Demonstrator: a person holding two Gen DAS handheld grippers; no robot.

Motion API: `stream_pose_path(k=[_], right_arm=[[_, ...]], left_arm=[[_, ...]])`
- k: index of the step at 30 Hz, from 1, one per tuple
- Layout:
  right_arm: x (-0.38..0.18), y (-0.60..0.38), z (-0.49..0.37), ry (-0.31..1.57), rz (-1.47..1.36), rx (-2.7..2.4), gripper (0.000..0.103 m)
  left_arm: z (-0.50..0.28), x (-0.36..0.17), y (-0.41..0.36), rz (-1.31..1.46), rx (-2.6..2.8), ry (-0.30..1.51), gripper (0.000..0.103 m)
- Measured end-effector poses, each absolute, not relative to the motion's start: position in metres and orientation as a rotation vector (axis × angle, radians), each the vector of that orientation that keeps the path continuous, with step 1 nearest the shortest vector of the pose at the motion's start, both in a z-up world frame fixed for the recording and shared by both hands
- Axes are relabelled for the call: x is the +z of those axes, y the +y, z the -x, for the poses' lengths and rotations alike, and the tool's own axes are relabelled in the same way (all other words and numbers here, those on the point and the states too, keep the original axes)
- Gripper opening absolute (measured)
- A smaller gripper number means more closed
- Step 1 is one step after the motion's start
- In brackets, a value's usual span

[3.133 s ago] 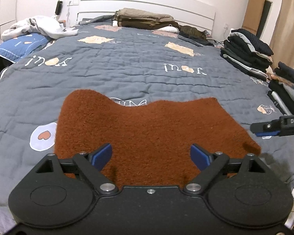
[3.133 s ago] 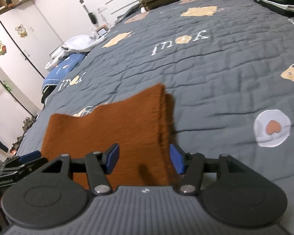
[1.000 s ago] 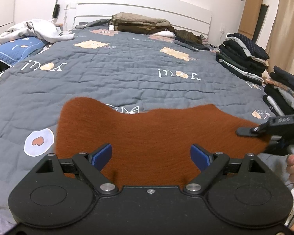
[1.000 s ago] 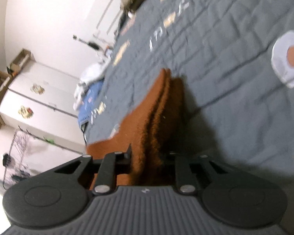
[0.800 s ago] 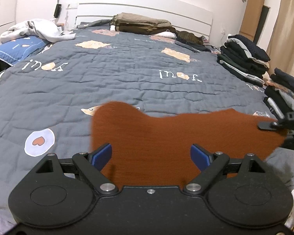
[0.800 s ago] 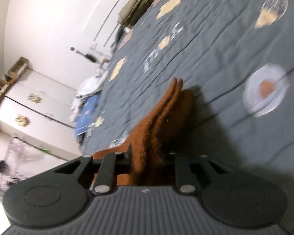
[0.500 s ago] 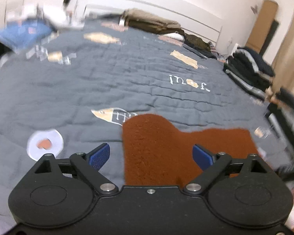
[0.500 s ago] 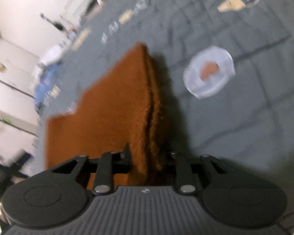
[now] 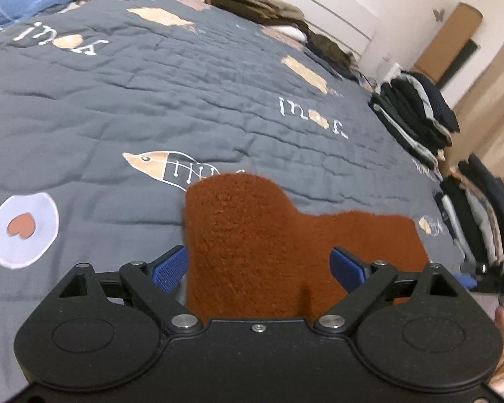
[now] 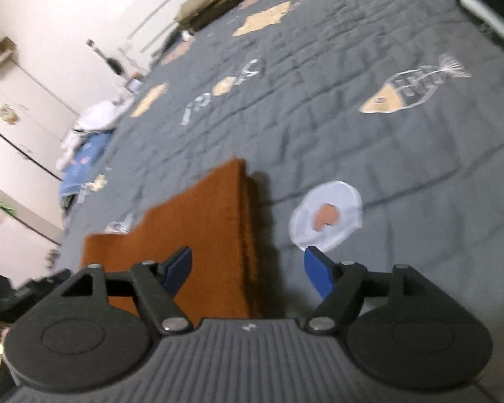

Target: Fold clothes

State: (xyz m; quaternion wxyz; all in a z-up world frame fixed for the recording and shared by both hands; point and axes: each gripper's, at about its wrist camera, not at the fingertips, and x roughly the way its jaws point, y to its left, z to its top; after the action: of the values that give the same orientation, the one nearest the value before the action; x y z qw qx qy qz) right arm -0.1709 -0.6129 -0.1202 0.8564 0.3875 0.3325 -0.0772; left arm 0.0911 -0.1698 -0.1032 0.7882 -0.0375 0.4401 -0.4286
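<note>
At the lower centre of both views, the brown garment [image 9: 268, 245] is lying folded on the bed [image 9: 151, 100]. The right tool [image 10: 248, 268], clenched on it a second ago, is now released; the left tool [image 9: 258, 268] is gaping too.

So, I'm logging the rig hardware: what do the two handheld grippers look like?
Both match: the left gripper and the right gripper each have a black body with two round housings, black linkage arms with silver pivot screws, and blue finger pads. The right one's top plate is ribbed grey; the left's is smooth black. No sleeves show.
</note>
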Motion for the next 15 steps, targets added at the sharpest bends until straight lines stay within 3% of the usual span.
stream_pose_path(k=[4, 15], right_arm=[[-0.132, -0.620, 0.152, 0.650, -0.867, -0.110, 0.077], [-0.159, -0.626, 0.104, 0.750, -0.832, -0.072, 0.081]], left_arm=[[-0.102, -0.118, -0.171, 0.093, -0.968, 0.993, 0.091], [-0.125, -0.136, -0.178, 0.170, -1.013, 1.050, 0.089]])
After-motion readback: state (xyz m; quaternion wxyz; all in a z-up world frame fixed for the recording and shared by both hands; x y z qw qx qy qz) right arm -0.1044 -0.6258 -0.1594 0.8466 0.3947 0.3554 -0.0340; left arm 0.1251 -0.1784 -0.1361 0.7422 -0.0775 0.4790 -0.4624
